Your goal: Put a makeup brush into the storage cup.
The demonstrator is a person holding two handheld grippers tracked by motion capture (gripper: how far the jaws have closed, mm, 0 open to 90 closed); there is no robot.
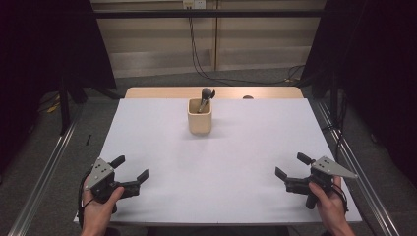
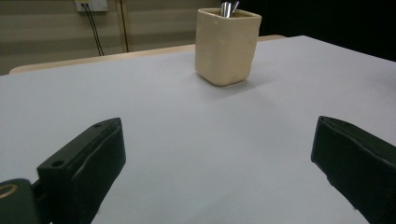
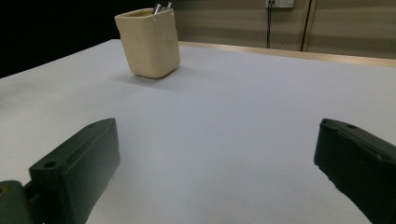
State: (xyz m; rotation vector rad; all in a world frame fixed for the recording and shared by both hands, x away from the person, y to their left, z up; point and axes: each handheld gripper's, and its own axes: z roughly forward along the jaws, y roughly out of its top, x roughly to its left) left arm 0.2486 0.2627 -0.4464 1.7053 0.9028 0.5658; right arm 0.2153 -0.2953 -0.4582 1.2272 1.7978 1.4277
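A cream square holder stands upright at the far middle of the white table top, with a dark-handled tool sticking out of it. The holder shows ahead of the left jaws, with metal tips at its rim. It stands far left in the right gripper view. My left gripper rests near the front left corner, open, nothing between its jaws. My right gripper sits near the front right corner, also open and empty. Both point toward the middle.
A wooden strip edges the table's far side, with a small dark object on it. Metal rails run along both sides on the floor. Cables hang from a wall socket behind.
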